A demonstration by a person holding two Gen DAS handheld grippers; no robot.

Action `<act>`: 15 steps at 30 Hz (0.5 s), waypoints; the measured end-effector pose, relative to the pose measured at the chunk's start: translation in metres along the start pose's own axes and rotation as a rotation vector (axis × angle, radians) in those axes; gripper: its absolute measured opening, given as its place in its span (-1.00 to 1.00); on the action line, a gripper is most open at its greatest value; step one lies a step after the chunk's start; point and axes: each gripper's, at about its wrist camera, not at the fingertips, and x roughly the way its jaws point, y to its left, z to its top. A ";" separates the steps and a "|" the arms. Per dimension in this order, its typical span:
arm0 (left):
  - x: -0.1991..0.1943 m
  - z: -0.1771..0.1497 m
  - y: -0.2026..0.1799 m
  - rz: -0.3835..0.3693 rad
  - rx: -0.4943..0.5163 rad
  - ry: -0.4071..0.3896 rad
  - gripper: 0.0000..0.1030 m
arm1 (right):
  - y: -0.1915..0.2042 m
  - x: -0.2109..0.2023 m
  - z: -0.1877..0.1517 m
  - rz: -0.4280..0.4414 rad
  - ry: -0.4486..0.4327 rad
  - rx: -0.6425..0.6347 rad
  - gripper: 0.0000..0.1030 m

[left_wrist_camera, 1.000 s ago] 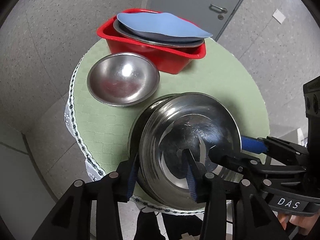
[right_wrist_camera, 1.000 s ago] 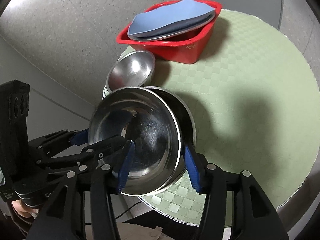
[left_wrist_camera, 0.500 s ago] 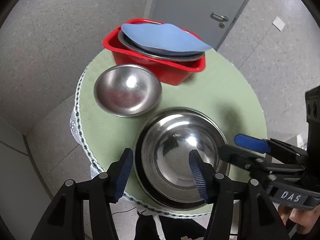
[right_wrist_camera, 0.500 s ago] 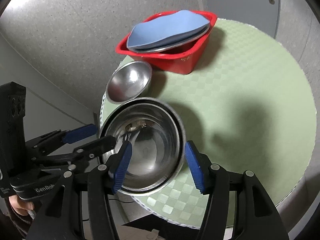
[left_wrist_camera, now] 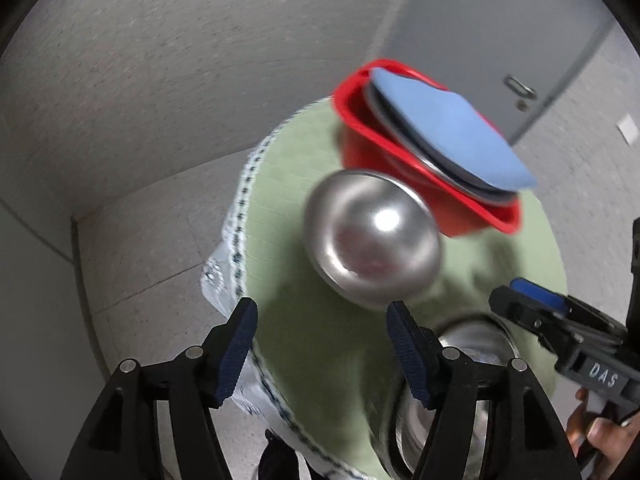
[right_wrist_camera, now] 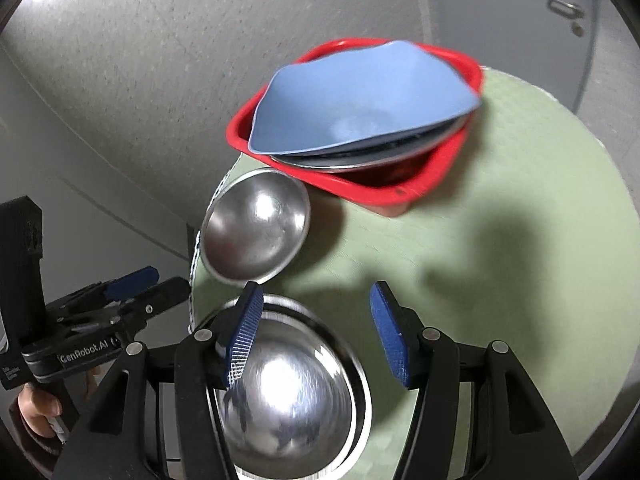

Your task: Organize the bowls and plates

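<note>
A small steel bowl (left_wrist_camera: pixel 374 240) (right_wrist_camera: pixel 256 226) stands alone on the green round table (left_wrist_camera: pixel 304 344) (right_wrist_camera: pixel 500 240). Two nested steel bowls (right_wrist_camera: pixel 292 396) sit at the table's near edge; in the left wrist view (left_wrist_camera: pixel 468 344) they are partly hidden behind my right finger. A red tub (left_wrist_camera: pixel 404 168) (right_wrist_camera: pixel 424 184) at the back holds a blue plate (left_wrist_camera: pixel 444 132) (right_wrist_camera: pixel 368 96) on steel plates. My left gripper (left_wrist_camera: pixel 320 352) is open and empty, just short of the small bowl. My right gripper (right_wrist_camera: pixel 316 336) is open and empty above the nested bowls.
The table's lace-trimmed edge (left_wrist_camera: pixel 240 208) drops to a grey speckled floor on the left. A grey door (left_wrist_camera: pixel 500 32) with a handle stands behind the tub. Each gripper shows in the other's view, the right (left_wrist_camera: pixel 560 328) and the left (right_wrist_camera: pixel 100 304).
Both grippers let go of the steel bowl, which now rests nested in the larger one. My left gripper swung left toward the small bowl. My right gripper pulled back.
</note>
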 end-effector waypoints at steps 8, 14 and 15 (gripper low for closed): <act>0.048 0.020 0.005 0.051 -0.037 0.052 0.02 | 0.011 0.048 0.024 0.001 0.078 -0.066 0.11; 0.073 0.030 -0.002 0.027 -0.018 0.065 -0.41 | 0.016 0.069 0.031 -0.004 0.110 -0.103 -0.24; 0.074 0.030 -0.005 0.024 -0.009 0.063 -0.46 | 0.017 0.071 0.032 0.001 0.114 -0.109 -0.32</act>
